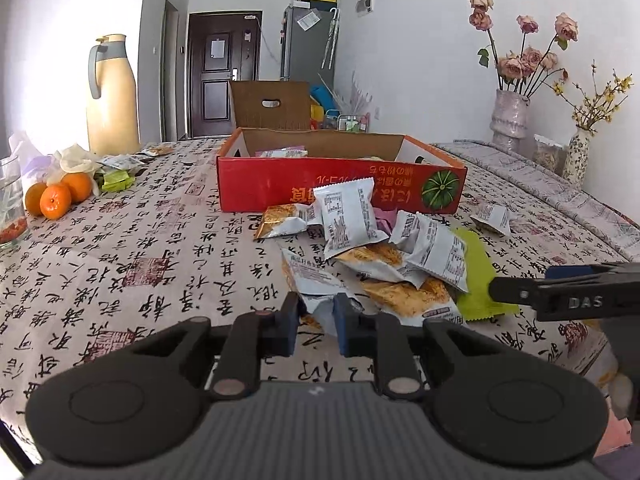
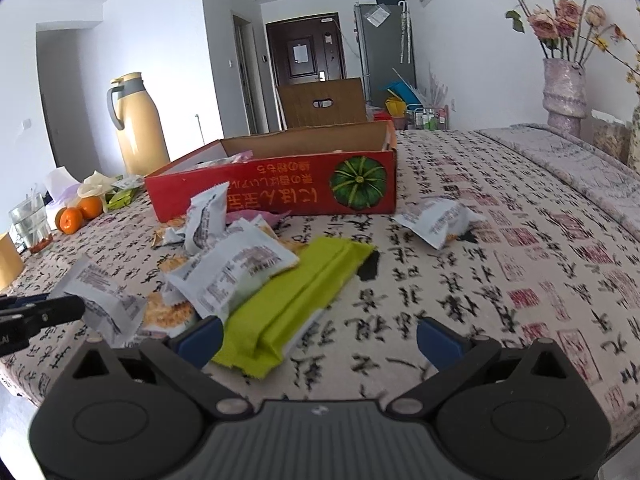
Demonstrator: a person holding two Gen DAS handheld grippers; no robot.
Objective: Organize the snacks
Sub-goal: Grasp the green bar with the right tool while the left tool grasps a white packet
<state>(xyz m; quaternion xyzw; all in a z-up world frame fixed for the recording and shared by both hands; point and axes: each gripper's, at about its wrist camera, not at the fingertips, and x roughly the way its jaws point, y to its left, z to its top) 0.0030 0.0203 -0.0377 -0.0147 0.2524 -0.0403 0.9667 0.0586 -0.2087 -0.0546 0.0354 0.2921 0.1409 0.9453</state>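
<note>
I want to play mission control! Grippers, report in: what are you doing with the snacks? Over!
Left gripper shut on snack packet. Right gripper open, beside green packet. Red box open behind the pile. Nothing blocking. Over.

left tongs (image 1: 316, 322): black linkage, blue pads, round pivots | right tongs (image 2: 318, 338): same, ribbed grey body

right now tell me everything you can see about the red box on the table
The red box is a shallow open-topped cardboard tray, red outside and plain brown inside, with a green pumpkin picture and upside-down yellow print on its near side. It sits flat on the patterned tablecloth. A few packets lie inside; its back flap stands upright. Loose snack packets are piled against its front.
</note>
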